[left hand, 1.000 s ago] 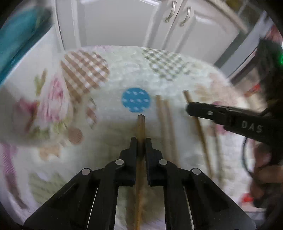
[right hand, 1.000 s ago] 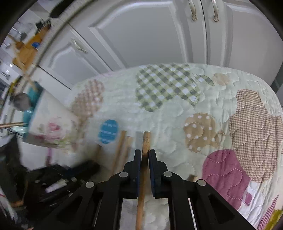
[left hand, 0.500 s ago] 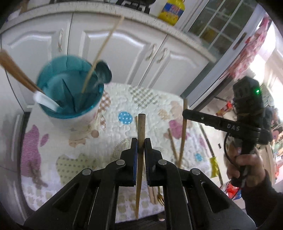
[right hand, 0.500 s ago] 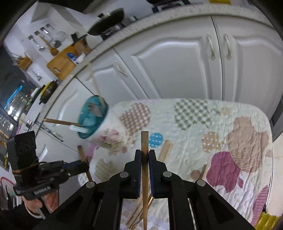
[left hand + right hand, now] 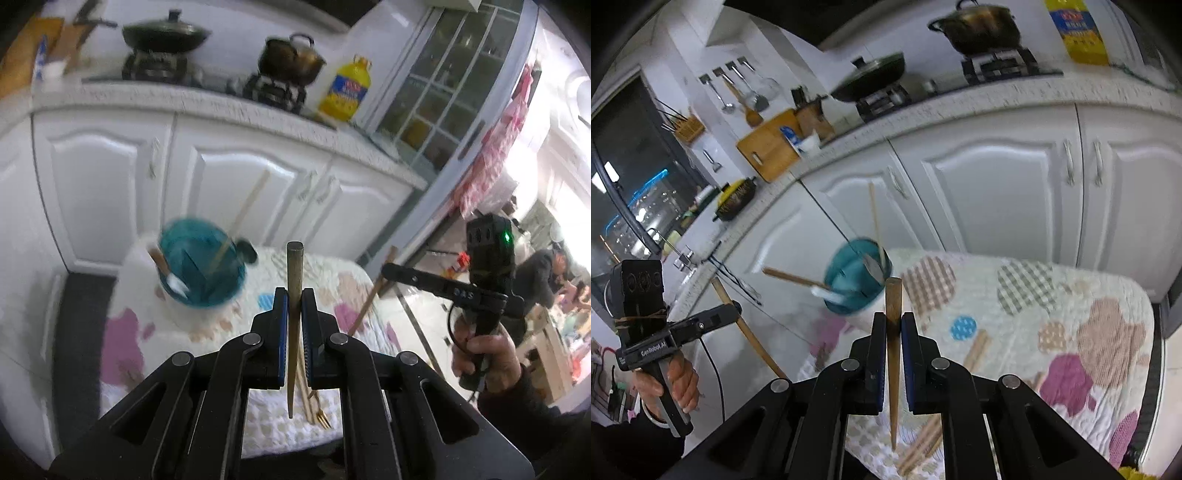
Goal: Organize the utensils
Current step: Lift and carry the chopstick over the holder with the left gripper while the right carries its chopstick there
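My left gripper (image 5: 294,301) is shut on a wooden chopstick (image 5: 294,280), held high above the quilted table cover (image 5: 332,280). My right gripper (image 5: 894,325) is shut on a second wooden chopstick (image 5: 893,302); in the left wrist view it shows at the right as the right gripper (image 5: 388,269) with its chopstick (image 5: 369,299) hanging down. The teal-lined utensil cup (image 5: 201,273) stands on the cover, ahead and to the left of my left gripper, with several utensils leaning in it. From the right wrist view the utensil cup (image 5: 857,280) lies just beyond the fingers.
Loose chopsticks (image 5: 975,347) and a small gold fork (image 5: 321,419) lie on the cover. White cabinet doors (image 5: 997,192) stand close behind the table. The counter above carries a wok (image 5: 162,35), a kettle (image 5: 290,55) and a yellow oil bottle (image 5: 349,90).
Both grippers have risen well clear of the cover, each keeping its chopstick. The views have tilted up, so the cup now lies below and ahead, with cabinets and counter in sight.
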Tool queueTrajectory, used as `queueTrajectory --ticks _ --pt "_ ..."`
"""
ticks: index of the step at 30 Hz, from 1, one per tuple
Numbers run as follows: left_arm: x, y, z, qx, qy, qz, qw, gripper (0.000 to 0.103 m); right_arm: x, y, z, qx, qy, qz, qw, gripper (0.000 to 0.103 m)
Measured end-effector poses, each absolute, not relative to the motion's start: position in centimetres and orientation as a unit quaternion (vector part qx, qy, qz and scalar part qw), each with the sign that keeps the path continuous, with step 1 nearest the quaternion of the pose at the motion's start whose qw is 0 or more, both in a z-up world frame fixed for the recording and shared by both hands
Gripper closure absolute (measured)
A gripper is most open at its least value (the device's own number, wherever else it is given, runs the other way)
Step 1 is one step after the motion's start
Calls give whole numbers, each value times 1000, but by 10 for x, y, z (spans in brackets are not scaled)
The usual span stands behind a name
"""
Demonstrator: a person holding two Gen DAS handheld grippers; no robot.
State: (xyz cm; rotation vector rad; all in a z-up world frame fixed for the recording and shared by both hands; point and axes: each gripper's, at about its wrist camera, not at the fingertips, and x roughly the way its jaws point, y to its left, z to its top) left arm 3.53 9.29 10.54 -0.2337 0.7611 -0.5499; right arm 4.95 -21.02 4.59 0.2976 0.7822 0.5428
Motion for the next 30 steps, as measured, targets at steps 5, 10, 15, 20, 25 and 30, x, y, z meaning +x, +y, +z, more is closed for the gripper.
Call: queueTrajectory --ticks 5,10,15,20,25,30 --pt "47 111 142 -111 313 -233 914 97 59 -196 83 143 342 279 886 96" --pt "77 123 170 -100 270 -192 938 97 79 -171 126 132 299 287 901 96" --pt "114 130 172 -77 249 -144 955 97 108 -143 153 112 265 272 918 96" --pt "147 125 147 -52 255 -119 958 97 145 -108 150 79 251 246 933 96" --pt "169 120 119 -37 278 -123 952 97 173 -83 118 50 261 226 937 96" --pt "180 122 91 -42 320 -129 938 97 189 -66 74 39 306 234 922 96"
